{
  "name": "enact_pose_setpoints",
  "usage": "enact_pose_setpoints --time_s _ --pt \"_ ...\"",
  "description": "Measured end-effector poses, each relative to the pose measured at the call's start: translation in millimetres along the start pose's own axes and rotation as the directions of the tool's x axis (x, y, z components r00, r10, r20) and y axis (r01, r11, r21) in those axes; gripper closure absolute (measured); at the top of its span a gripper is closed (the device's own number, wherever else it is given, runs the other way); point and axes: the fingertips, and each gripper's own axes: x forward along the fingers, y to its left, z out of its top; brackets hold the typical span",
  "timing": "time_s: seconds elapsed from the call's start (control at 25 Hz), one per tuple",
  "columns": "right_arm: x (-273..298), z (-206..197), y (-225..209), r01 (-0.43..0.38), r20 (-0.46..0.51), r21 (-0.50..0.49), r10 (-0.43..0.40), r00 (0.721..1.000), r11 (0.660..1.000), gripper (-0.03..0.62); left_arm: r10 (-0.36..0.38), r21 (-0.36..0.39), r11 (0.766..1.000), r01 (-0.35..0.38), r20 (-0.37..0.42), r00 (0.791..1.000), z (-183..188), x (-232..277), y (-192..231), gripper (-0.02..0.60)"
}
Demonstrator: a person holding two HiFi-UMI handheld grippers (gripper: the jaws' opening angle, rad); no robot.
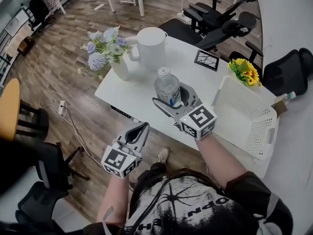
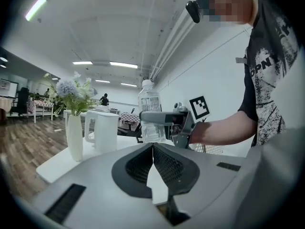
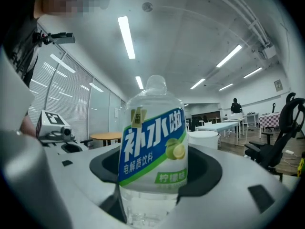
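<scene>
While the left gripper (image 1: 139, 130) hangs off the near edge of the white table (image 1: 122, 98), jaws pressed together on nothing, the right gripper (image 1: 171, 96) clamps a clear drink bottle (image 1: 165, 83) round its blue-and-green label, approx. mid-body. The bottle sits upright over the table's near half, cap on; whether its base touches the top can't be made out in any view. Beyond it stand a white kettle (image 1: 150, 48) and a vase of pale flowers (image 1: 120, 68), with a white basket (image 1: 247, 124) just beside the right gripper (to the person's right).

Likely trouble: the label looks slick and the plastic thin, so a slack hold could let the bottle slide down or tip between the jaws, esp. with liquid shifting inside, and too hard a squeeze could buckle the wall. A wide swing fwd could also knock the vase, which looks narrow-based and top-heavy.
</scene>
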Motion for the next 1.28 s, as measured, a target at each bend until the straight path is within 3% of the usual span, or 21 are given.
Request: enact_pose_setpoints --time_s 0.28,0.6,1.04,1.28 --pt "27.4 -74.1 -15.9 0.041 -0.081 0.024 -0.039 0.996 0.999 0.258 0.024 -0.028 0.999 -0.025 -0.039 0.999 -15.4 -8.1 22.7 0.571" --pt "42.8 -136.3 -43.0 0.101 -0.144 0.027 -0.096 0.985 0.995 0.258 -0.002 -0.046 0.999 -0.002 -0.096 0.995 -31.2 -5.3 37.2 0.571" --pt "20.6 -171.7 -48.3 0.222 -0.116 -0.022 -0.223 0.968 0.975 0.258 -0.063 -0.041 0.998 0.057 -0.154 0.986 -44.7 5.3 43.0 0.571" --pt "3.5 -172.8 -40.7 0.237 -0.087 -0.032 -0.239 0.967 0.971 0.258 -0.092 -0.036 0.996 0.087 -0.159 0.983 -45.5 14.4 37.4 0.571"
